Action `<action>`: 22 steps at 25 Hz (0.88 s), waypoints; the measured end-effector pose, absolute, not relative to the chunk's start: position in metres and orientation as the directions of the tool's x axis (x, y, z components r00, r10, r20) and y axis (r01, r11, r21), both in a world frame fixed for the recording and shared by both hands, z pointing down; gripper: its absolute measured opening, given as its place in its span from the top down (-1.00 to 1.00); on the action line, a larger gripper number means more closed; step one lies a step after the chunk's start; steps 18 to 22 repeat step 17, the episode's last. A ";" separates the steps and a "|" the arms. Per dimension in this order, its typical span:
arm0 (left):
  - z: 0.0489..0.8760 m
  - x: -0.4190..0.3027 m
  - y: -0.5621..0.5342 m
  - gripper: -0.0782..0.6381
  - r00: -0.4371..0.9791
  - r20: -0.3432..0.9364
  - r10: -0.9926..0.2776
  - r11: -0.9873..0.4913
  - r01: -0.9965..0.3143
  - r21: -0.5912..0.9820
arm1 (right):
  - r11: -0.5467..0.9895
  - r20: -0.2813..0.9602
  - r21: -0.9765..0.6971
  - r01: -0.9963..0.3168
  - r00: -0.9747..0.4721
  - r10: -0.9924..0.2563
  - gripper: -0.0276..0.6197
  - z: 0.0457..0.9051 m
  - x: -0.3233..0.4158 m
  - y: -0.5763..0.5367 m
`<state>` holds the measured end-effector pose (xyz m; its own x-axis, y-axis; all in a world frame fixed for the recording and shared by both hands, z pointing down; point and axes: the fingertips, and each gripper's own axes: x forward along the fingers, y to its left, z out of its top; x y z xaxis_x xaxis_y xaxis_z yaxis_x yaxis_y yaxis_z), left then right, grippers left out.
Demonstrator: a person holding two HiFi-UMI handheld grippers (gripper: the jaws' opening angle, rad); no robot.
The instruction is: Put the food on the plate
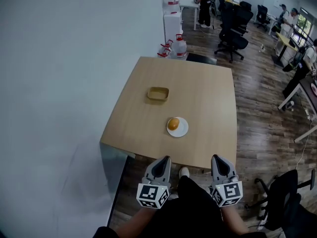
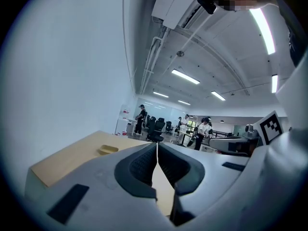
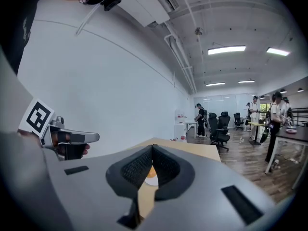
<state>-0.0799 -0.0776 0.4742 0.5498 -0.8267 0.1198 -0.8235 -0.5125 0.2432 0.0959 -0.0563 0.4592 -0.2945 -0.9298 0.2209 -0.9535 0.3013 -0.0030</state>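
The food (image 1: 173, 124), a round orange-brown piece, lies on the white plate (image 1: 184, 130), slightly off centre toward the plate's left rim. Judged from this position, the task's goal is met. The plate stands on the desk (image 1: 208, 93), in its near half. Beyond the plate and to its left, well apart from it, sits an empty shallow tan tray (image 1: 158, 94).

On the near side of the plate, past the desk's edge, the left gripper (image 1: 165, 159) and the right gripper (image 1: 217, 158) are held close to the person's body. Both point toward the plate. Each gripper is clenched, jaw tips together, with nothing grasped. This posture suits an idle state, as no further grasp appears to be required.
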 end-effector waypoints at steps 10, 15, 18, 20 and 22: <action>0.464 -0.100 -0.070 0.73 0.511 0.096 -0.854 -0.483 -0.848 0.216 | 0.333 0.189 0.029 -0.942 -0.322 -0.928 0.73 0.451 0.084 -0.048; 0.464 -0.104 -0.063 0.73 0.495 0.097 -0.863 -0.476 -0.863 0.168 | 0.308 0.197 0.001 -0.951 -0.302 -0.933 0.73 0.452 0.087 -0.046; 0.464 -0.106 -0.059 0.73 0.487 0.099 -0.868 -0.468 -0.867 0.168 | 0.298 0.197 0.008 -0.954 -0.291 -0.936 0.73 0.450 0.087 -0.043; 0.464 -0.106 -0.059 0.73 0.487 0.099 -0.868 -0.468 -0.867 0.168 | 0.298 0.197 0.008 -0.954 -0.291 -0.936 0.73 0.450 0.087 -0.043; 0.464 -0.106 -0.059 0.73 0.487 0.099 -0.868 -0.468 -0.867 0.168 | 0.298 0.197 0.008 -0.954 -0.291 -0.936 0.73 0.450 0.087 -0.043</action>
